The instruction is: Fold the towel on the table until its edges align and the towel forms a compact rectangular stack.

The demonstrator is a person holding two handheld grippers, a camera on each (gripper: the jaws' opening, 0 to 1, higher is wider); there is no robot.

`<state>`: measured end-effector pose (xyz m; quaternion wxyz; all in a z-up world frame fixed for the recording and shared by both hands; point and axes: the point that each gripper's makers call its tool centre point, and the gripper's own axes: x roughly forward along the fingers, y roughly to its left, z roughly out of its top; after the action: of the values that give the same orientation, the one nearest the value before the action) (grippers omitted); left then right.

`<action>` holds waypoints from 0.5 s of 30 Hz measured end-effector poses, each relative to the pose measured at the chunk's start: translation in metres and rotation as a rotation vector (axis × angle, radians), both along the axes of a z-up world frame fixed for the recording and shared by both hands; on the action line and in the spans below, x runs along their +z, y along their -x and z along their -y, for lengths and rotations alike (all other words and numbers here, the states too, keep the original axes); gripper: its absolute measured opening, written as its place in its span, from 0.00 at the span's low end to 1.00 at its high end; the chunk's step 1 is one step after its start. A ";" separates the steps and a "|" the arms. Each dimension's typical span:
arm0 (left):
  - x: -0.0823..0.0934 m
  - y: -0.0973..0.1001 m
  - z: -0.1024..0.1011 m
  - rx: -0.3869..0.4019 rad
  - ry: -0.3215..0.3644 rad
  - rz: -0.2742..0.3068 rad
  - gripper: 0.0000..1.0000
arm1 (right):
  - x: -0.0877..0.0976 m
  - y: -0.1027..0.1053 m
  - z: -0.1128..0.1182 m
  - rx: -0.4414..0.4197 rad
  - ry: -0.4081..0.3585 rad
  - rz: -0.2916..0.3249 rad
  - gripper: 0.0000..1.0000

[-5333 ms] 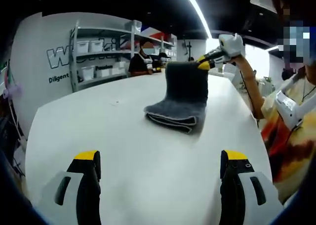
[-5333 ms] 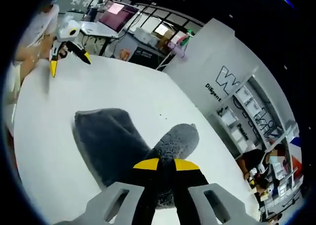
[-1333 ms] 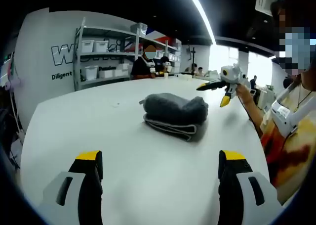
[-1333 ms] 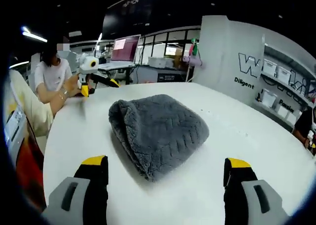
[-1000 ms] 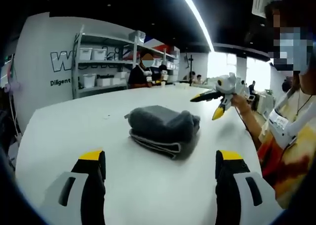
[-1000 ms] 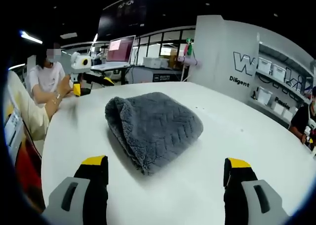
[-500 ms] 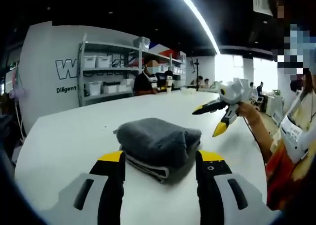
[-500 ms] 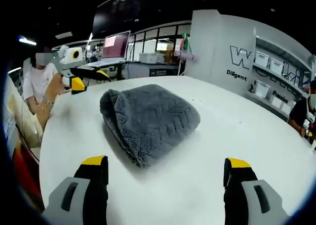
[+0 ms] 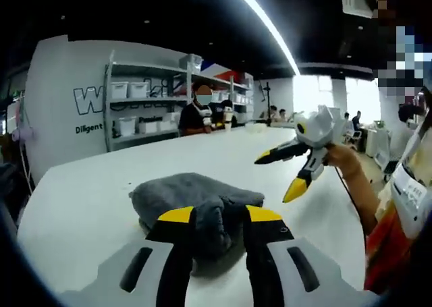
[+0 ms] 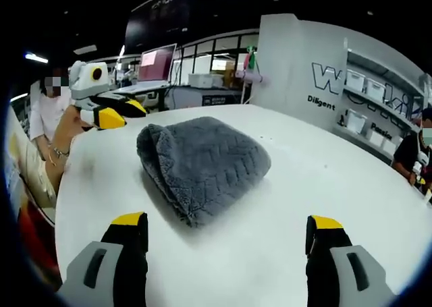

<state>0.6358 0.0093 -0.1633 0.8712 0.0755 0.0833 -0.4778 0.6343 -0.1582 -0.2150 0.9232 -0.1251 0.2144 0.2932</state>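
Quick count: one grey towel, folded into a lump on one white tabletop; two grippers total, the left gripper and the right gripper; one shelf rack with a handful of white bins, too small to count properly; one laptop on a desk behind.

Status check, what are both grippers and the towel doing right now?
Left gripper jaws closed in on the towel's near edge. Right gripper open, off the towel. Towel folded in a lumpy stack on the table. Nothing in the way.
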 end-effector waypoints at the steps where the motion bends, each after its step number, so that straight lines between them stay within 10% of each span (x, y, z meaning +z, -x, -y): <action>1: 0.000 -0.001 0.002 0.004 -0.010 0.011 0.21 | 0.000 0.000 0.000 0.000 -0.001 0.001 0.99; 15: -0.019 -0.014 0.003 0.070 -0.237 0.140 0.04 | 0.000 0.001 0.004 -0.002 -0.003 -0.007 0.99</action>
<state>0.6495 0.0065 -0.1821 0.8760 0.2080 0.0808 -0.4276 0.6330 -0.1618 -0.2151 0.9230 -0.1224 0.2172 0.2931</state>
